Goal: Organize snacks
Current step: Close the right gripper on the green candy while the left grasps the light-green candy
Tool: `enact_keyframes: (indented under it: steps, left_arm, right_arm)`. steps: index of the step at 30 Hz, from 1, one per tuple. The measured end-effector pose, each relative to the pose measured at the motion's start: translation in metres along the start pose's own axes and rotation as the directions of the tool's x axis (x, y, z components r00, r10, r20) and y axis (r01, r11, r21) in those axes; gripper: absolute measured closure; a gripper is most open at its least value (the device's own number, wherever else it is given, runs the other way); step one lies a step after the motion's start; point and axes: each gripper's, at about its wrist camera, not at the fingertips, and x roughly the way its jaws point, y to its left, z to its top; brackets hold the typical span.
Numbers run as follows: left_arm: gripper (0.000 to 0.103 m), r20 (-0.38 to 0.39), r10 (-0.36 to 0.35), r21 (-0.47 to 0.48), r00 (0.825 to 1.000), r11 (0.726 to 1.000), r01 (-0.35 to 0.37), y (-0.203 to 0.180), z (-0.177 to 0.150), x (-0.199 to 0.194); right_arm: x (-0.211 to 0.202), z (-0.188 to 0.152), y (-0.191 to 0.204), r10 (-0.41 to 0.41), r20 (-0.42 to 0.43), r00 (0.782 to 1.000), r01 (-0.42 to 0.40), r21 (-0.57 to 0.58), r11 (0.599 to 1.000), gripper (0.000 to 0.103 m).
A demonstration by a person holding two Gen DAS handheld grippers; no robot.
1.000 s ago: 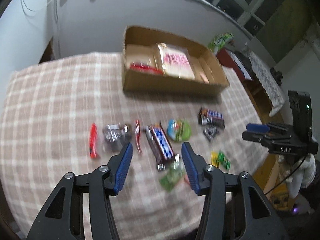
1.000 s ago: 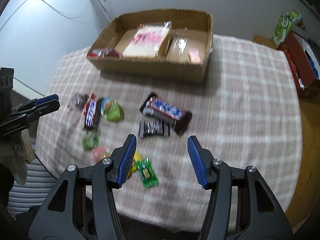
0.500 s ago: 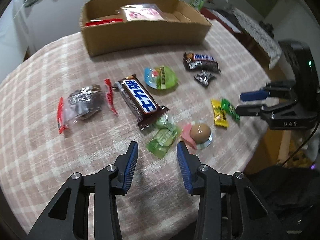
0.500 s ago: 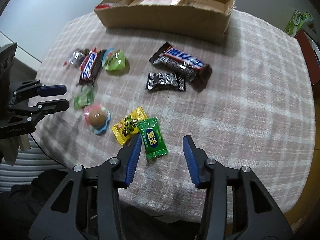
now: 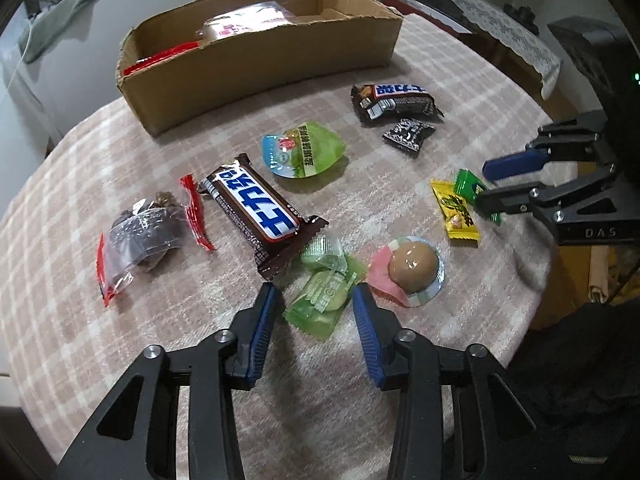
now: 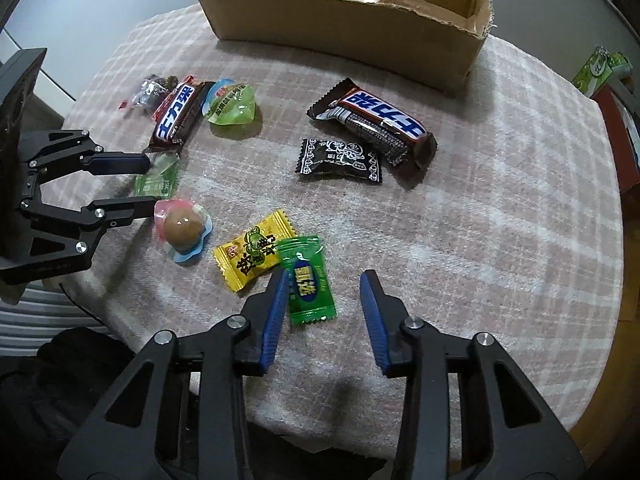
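Left claw (image 5: 316,300) points down at the table (image 5: 60,320) with a pale green sweet (image 5: 326,300) between its jaws, which have just been closing; the pads are not yet pressing it. Right claw (image 6: 324,284) has likewise been closing, apart around a green candy (image 6: 308,284) (one pad right at its edge). Only the right view shows the black packet's print (image 6: 340,160); the left view shows the box's (image 5: 260,60) red wrapper (image 5: 160,58) better.

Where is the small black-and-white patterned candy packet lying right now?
In the right wrist view, the black patterned candy packet lies flat on the checked tablecloth, right of centre, against the near side of a chocolate bar, between the cardboard box and the grippers.
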Motion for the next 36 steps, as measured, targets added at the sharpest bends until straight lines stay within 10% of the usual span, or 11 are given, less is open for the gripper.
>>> enact_keyframes:
  steps: [36]
  left_arm:
    - [0.082,0.127,-0.096,-0.230,0.987,0.965,0.123,-0.004,-0.012,-0.032]
  right_arm:
    - [-0.016,-0.002,-0.008,-0.008,0.057,0.998,0.005,0.053,0.999,0.083]
